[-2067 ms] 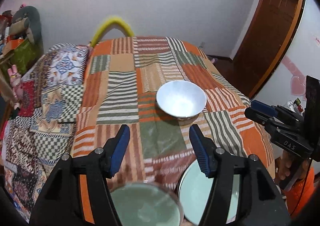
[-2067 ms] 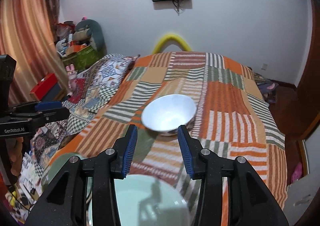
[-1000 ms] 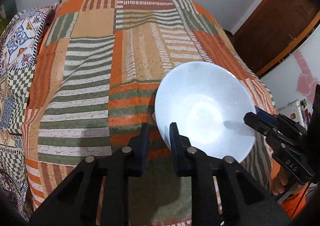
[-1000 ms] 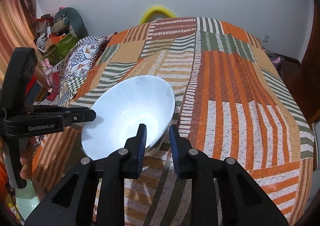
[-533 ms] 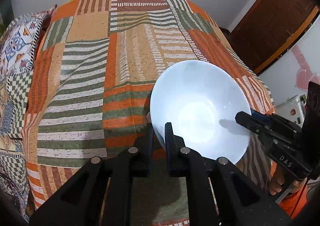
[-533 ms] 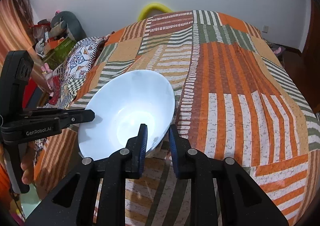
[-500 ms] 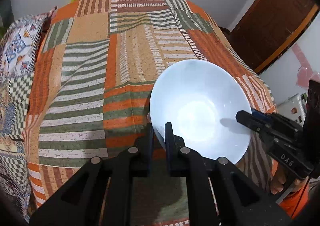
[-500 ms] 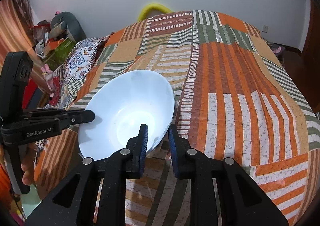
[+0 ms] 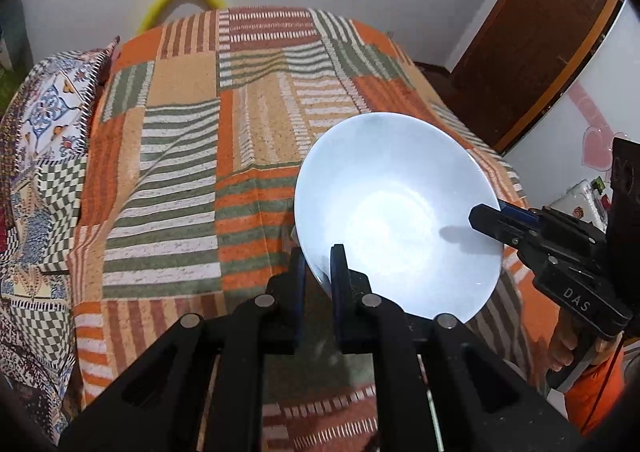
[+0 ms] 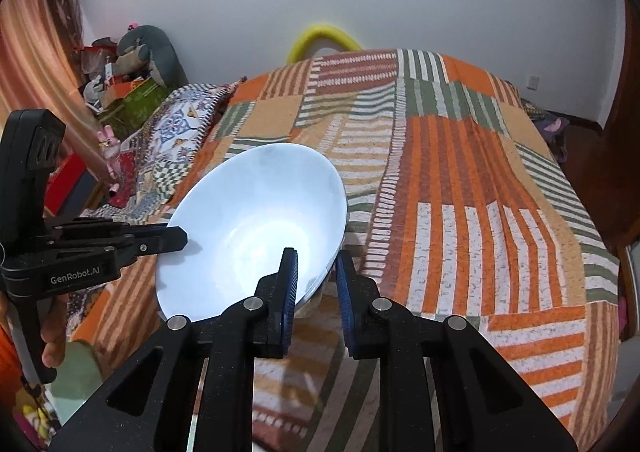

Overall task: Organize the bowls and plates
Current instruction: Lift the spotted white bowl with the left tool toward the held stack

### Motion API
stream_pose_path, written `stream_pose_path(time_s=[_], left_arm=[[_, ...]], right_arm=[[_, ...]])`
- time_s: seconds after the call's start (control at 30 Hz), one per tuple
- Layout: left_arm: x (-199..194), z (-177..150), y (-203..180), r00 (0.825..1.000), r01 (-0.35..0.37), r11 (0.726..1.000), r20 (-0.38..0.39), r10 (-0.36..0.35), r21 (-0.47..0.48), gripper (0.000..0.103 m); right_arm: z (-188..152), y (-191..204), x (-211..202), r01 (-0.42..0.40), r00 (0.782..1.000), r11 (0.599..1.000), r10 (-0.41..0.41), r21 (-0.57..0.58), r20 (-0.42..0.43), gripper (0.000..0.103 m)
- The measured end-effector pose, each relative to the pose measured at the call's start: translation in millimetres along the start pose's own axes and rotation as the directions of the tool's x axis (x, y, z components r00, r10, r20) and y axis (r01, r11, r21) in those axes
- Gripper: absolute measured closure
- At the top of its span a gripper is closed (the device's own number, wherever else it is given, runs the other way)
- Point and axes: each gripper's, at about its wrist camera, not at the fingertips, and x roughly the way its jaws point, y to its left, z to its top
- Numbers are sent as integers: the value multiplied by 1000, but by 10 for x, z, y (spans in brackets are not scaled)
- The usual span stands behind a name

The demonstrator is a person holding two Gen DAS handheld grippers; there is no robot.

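Observation:
A white bowl (image 9: 396,220) is held over the patchwork bedspread (image 9: 192,156). My left gripper (image 9: 319,268) is shut on the bowl's near left rim. My right gripper (image 10: 316,268) is shut on the opposite rim of the same bowl (image 10: 248,228). Each gripper shows in the other's view: the right one (image 9: 486,218) at the bowl's right edge, the left one (image 10: 176,240) at its left edge. A pale green plate (image 10: 76,372) peeks out low at the left, under the left hand.
A patterned pillow (image 9: 52,120) lies at the bed's left side. A yellow foam arch (image 10: 320,38) stands behind the bed against the white wall. A wooden door (image 9: 532,40) is at the right. Toys and boxes (image 10: 128,76) pile up at the left.
Both grippers have closed on the bowl's rim and lifted it slightly off the bedspread; the bowl now sits higher and a little tilted.

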Motion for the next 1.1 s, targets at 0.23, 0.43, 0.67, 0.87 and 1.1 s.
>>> stream_pose_path(time_s=[0.23,0.43,0.67,0.87,1.1], left_arm=[[-669,-209,-94,996,-30,999,81,29,11,92],[-1309,-514,-210,986,-75,997,149,71,20,92],[-1806,-992,-253,981,-99,995,165,100,-15,92],[-2133,-1379,-257,974,-131,991,182,135,-35,92],[-2324,-1785,-202,969,-159,985,182,167,-59,92]], right_arm=[[-7,294,-369,-18,999,999,20,-42,38,85],[-111,620,-693,-39,997,996,44,-82,57,85],[-351,961,-1053,-83,992,989,93,-119,83,85],[-578,1160,-1188,-128,986,984,139,-123,88,85],[-829,1398,-1251,-162,981,975,175,-152,78,85]])
